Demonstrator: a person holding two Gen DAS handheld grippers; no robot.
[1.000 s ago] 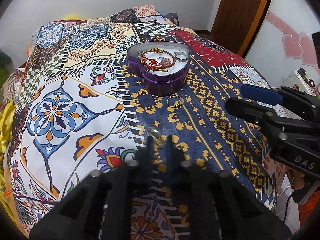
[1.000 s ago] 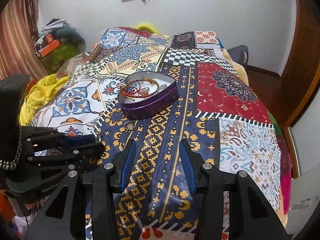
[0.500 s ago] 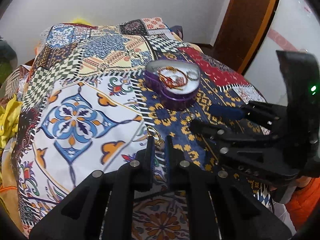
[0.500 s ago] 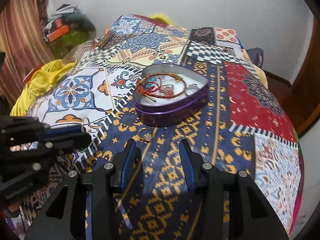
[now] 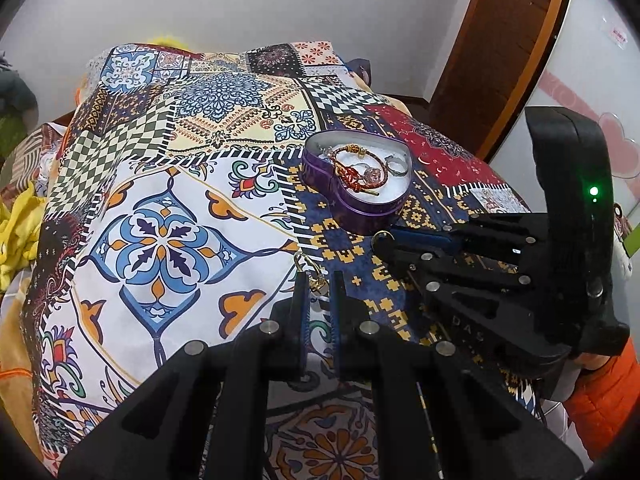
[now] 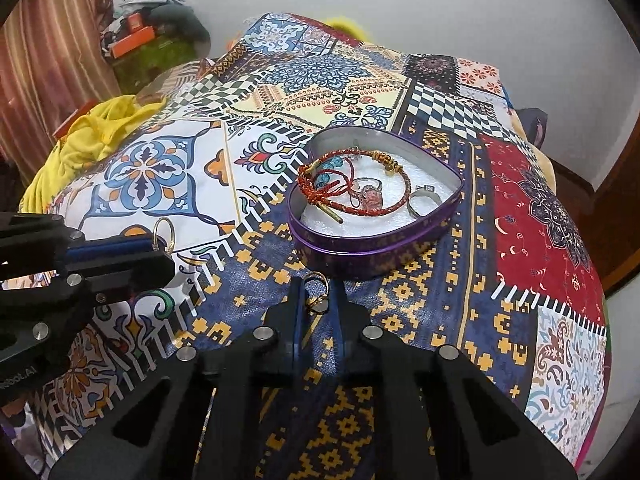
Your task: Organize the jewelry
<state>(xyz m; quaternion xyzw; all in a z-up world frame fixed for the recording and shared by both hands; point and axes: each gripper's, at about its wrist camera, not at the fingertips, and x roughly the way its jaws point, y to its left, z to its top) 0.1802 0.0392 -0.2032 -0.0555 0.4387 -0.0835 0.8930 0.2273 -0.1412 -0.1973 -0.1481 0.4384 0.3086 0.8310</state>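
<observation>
Both grippers clamped on gold rings, just short of the heart tin.

Left gripper point(image 5: 319, 280): jaws together on a gold ring point(image 5: 311, 270) with a small charm, held above the white-and-blue patch of the quilt point(image 5: 160, 240). Right gripper point(image 6: 318, 292): jaws have just been closing and now pinch a 2nd ring point(image 6: 317, 292), just beside the near wall of the tin point(image 6: 372, 246). Tin is purple, heart-shaped, open, sitting on the navy-and-yellow patch. Inside it on white padding: red cord bracelet point(image 6: 352, 184), stone ring point(image 6: 370, 194), silver ring point(image 6: 425, 200). Orange sleeve point(image 5: 604, 404) shows behind the right gripper in the left view.
</observation>
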